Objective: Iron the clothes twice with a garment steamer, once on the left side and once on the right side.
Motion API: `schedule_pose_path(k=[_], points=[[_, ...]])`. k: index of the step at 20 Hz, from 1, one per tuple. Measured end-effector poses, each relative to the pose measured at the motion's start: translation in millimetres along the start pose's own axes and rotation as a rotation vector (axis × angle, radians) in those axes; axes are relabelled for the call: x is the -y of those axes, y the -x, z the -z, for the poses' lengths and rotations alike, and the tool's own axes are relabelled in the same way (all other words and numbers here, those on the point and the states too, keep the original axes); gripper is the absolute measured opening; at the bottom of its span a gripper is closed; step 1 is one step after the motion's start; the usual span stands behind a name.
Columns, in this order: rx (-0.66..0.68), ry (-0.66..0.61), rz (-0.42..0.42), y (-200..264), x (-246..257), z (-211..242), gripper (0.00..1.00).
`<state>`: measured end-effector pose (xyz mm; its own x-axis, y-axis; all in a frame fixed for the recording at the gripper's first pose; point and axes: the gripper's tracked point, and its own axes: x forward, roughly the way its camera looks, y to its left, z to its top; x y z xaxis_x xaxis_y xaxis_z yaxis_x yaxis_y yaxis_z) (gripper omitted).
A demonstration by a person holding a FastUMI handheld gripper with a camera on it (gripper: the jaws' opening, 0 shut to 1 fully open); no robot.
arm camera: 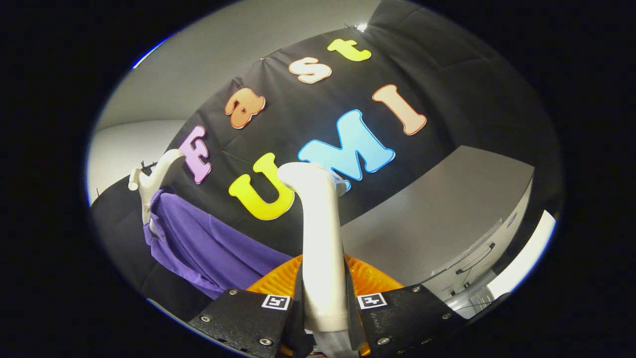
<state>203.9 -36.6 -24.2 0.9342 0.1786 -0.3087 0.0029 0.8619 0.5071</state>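
Note:
My gripper [323, 311] is shut on the white handle of the garment steamer [320, 233], which rises between the fingers and ends in a rounded head ahead of them. A purple garment [208, 248] hangs on a white hanger [154, 176] against the black cloth wall, to the left of the steamer and apart from it. The view is tilted, so the garment hangs at a slant. The steamer's head is clear of the cloth.
A grey table top [447, 214] lies to the right of the steamer, with a cabinet front [477, 263] below its edge. The black cloth wall [447, 74] stands behind everything.

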Motion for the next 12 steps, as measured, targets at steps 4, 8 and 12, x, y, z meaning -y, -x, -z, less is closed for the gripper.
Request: schedule_pose_path(k=[4, 8, 12], points=[[0.101, 0.061, 0.011, 32.2, -45.5, 13.1, 0.35], [0.193, 0.156, 0.027, 47.4, -83.4, 25.5, 0.35], [0.237, 0.312, 0.001, 54.9, -121.7, 44.1, 0.35]])
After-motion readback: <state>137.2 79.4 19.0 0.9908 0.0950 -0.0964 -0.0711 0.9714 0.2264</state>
